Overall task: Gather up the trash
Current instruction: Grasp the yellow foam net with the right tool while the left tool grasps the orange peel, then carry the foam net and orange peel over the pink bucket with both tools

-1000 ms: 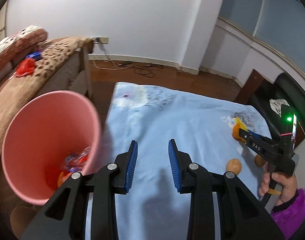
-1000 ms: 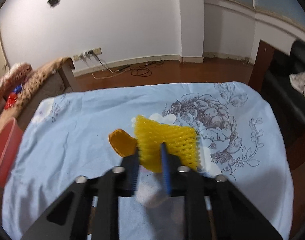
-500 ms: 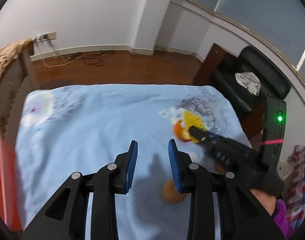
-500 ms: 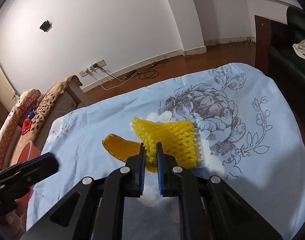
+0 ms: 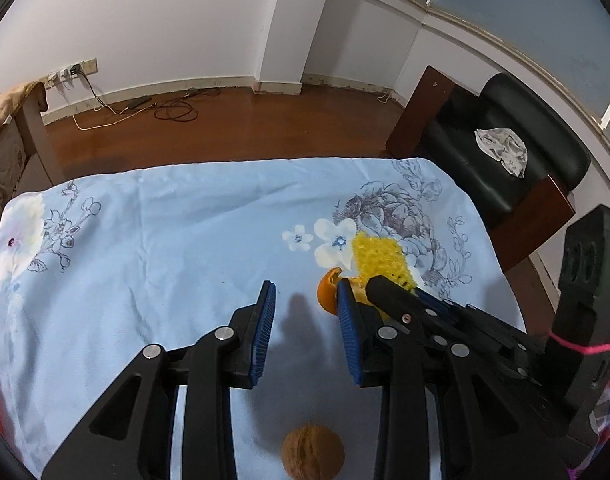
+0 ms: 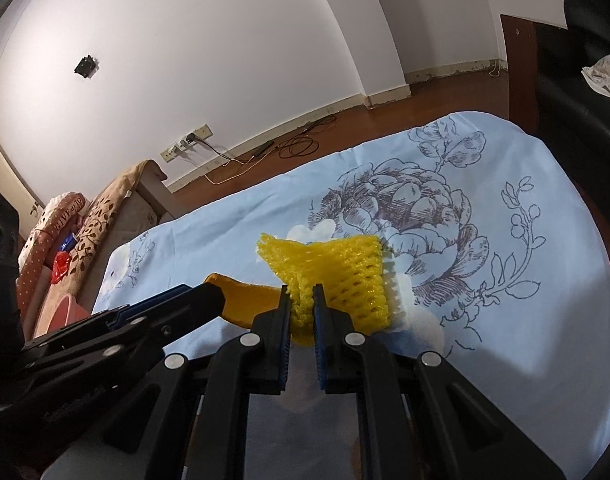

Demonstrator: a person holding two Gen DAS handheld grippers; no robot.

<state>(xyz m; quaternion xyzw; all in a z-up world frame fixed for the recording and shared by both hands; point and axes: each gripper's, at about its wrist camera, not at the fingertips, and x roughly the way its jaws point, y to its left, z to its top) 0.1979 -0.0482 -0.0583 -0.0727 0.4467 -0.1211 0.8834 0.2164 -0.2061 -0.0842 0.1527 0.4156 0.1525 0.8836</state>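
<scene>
Bare cloth (image 5: 165,248) ahead and left of left fingers (image 5: 265,320): free lane. Peel (image 5: 328,292) touches their right tip, right gripper (image 5: 415,294) crowds just right. Walnut (image 5: 313,456) sits below the gap. Net (image 6: 337,276) fills right fingers' gap.

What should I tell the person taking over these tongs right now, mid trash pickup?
Right tongs: shut on the yellow foam net, which is still at the blue cloth.
Left tongs: open, empty, beside the orange peel.
Walnut lies loose on the cloth near the camera.
Pink bin sits off the cloth's left end.
Done: net gripped.
Left: bin the net, then the peel and likely the walnut.
</scene>
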